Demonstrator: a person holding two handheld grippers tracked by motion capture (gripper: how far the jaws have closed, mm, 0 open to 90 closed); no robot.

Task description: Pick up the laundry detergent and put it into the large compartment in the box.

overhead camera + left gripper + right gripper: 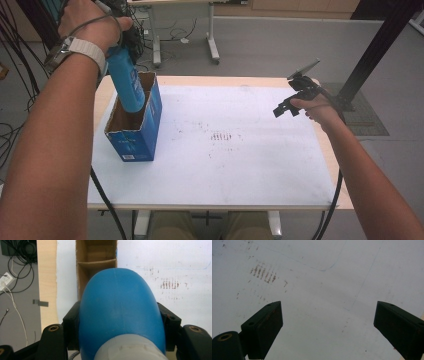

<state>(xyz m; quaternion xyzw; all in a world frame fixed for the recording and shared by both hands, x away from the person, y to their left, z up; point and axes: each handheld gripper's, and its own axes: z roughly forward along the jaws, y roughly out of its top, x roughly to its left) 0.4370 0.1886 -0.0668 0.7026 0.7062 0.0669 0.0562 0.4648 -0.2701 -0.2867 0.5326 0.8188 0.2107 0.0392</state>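
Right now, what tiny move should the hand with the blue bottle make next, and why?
Probably lower it straight down. The left gripper is shut on the blue bottle, whose bottom end already dips into the far compartment of the open cardboard box. The right gripper hovers open, apart from the box, over the white table.

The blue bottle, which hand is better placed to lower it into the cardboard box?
Left. The left gripper is already shut on the blue bottle, holding it right over the open cardboard box. The right gripper hovers open above the white table, far from the box.
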